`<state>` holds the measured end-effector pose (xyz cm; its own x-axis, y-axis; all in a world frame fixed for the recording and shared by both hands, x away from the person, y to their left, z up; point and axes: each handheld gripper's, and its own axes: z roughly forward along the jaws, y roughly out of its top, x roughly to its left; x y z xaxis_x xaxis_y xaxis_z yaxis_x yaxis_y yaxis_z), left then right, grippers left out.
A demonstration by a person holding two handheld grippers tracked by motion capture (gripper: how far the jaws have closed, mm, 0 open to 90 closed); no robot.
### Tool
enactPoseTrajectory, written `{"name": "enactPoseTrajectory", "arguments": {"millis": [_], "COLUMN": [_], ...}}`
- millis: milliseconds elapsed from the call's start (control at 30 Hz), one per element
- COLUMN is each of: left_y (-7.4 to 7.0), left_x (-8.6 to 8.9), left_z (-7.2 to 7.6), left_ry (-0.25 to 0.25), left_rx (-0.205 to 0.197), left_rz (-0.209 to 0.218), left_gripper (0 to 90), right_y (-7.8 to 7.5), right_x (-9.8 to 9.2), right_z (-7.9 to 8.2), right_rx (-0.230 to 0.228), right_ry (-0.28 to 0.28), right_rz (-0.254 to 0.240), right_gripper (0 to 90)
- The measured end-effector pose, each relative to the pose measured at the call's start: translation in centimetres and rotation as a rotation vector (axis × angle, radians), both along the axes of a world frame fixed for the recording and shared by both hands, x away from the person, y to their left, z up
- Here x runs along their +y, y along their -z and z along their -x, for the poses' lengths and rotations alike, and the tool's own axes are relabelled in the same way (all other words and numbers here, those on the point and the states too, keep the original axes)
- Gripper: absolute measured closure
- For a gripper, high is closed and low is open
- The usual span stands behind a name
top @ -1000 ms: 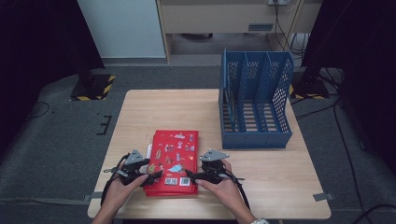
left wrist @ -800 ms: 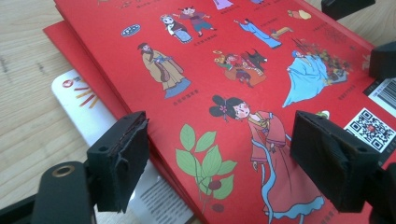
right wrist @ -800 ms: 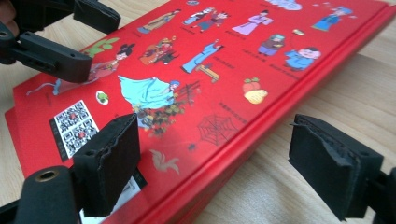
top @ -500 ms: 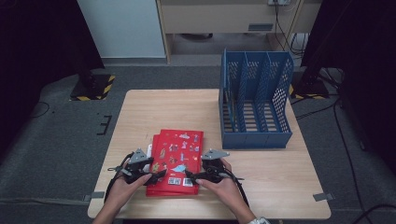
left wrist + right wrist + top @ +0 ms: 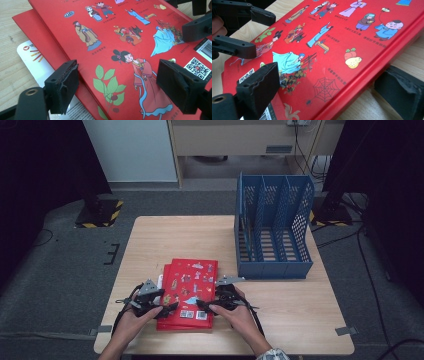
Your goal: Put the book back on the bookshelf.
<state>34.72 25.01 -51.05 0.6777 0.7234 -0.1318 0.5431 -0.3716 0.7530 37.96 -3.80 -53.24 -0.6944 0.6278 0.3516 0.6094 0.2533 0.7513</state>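
Red picture books (image 5: 189, 292) lie stacked, slightly fanned, on the near middle of the wooden tabletop (image 5: 280, 300), with a white leaflet (image 5: 37, 62) peeking out beneath their left edge. Left tongs (image 5: 167, 307) stand spread over the top book's left side, one pad above the cover, the other over the edge; whether they press it I cannot tell. Right tongs (image 5: 202, 304) have just been opening and straddle the book's right edge, pads apart from it. A blue file rack (image 5: 274, 227) stands at the far right.
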Motion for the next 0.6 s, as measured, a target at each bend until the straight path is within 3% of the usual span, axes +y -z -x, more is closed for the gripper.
{"name": "enactPoseTrajectory", "arguments": {"millis": [367, 600], "left_y": [-0.1, -0.1], "left_x": [0.2, 0.5], "left_z": [0.1, 0.1], "left_ry": [-0.014, 0.006], "left_rx": [0.043, 0.056], "left_rz": [0.051, 0.063], "left_gripper": [16.8, 15.9], "right_y": [-1.4, -2.0], "right_x": [-0.1, -0.3], "right_z": [0.4, -0.1], "right_rx": [-0.046, -0.049], "right_ry": [0.023, 0.017], "right_rz": [0.008, 0.009], "right_gripper": [13.2, 16.6]}}
